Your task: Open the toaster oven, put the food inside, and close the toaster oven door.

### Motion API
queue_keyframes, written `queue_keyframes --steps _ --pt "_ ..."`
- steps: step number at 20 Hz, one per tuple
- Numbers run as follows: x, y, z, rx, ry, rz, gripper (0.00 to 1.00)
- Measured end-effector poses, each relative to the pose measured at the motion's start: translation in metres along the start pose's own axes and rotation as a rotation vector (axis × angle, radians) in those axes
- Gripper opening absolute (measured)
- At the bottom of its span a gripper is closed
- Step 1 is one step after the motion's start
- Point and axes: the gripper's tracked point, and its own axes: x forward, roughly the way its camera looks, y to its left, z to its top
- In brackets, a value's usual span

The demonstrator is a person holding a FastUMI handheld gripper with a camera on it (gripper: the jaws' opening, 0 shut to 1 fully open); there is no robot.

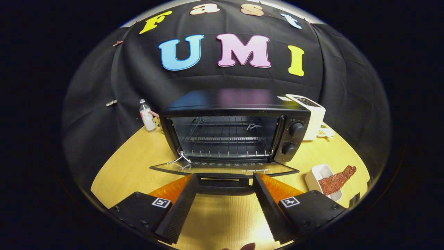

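I see hand-held gripper (225, 180) spread wide, fingers flanking door handle (223, 181), nothing pinched. Toaster oven (236, 128) just ahead on counter (131, 166), door (223, 168) dropped flat, wire rack (225, 139) bare. Food (337, 180) right of fingers, draped over white dish (319, 173). Beyond: white toaster (312, 118), bottle (147, 116).

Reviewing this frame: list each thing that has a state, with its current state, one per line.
toaster oven: open, rack bare.
oven door: folded down flat, handle just ahead of the fingertips.
gripper: open, holding nothing.
food strip: lying across the white dish, not yet picked up.
white dish: on the table beside the oven.
bottle: upright, capped.
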Motion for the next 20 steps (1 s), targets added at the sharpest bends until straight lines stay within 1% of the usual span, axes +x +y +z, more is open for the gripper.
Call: queue_keyframes --steps 7,9,11,13,15,20 --pt "-0.001 -0.01 -0.053 -0.029 0.129 0.003 0.98" --pt "-0.006 -0.016 -0.061 -0.043 0.148 0.013 0.98" --pt "-0.011 -0.023 -0.068 -0.054 0.165 0.038 0.98" --pt "-0.021 -0.025 -0.075 -0.062 0.195 0.085 0.98" --pt "-0.037 -0.033 -0.066 -0.062 0.188 0.13 0.98" --pt "-0.088 -0.068 -0.01 -0.104 0.109 0.271 0.98"
